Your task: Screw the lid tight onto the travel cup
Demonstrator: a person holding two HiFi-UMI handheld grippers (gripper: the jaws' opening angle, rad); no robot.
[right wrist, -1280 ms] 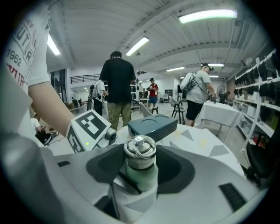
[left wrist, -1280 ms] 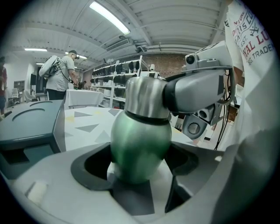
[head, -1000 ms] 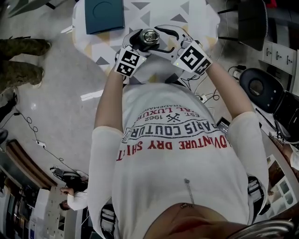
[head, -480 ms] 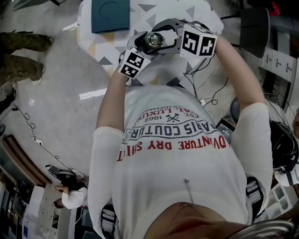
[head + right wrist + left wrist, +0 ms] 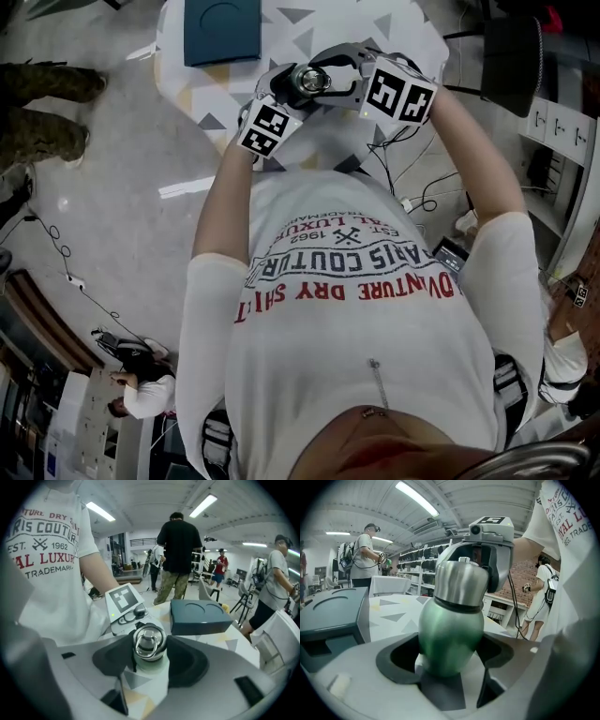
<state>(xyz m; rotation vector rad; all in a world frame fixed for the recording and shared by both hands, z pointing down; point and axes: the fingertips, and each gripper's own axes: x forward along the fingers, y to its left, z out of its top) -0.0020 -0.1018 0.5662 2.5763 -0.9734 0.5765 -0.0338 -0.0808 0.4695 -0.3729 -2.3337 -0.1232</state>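
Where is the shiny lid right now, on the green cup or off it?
On. The left gripper view shows the steel lid seated atop the green cup; tightness cannot be told.

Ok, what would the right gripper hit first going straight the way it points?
The lid of the cup, already between the jaws of the right gripper, which have just been closing on it.

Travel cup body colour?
Green travel cup, silver lid; clearest in the left gripper view.
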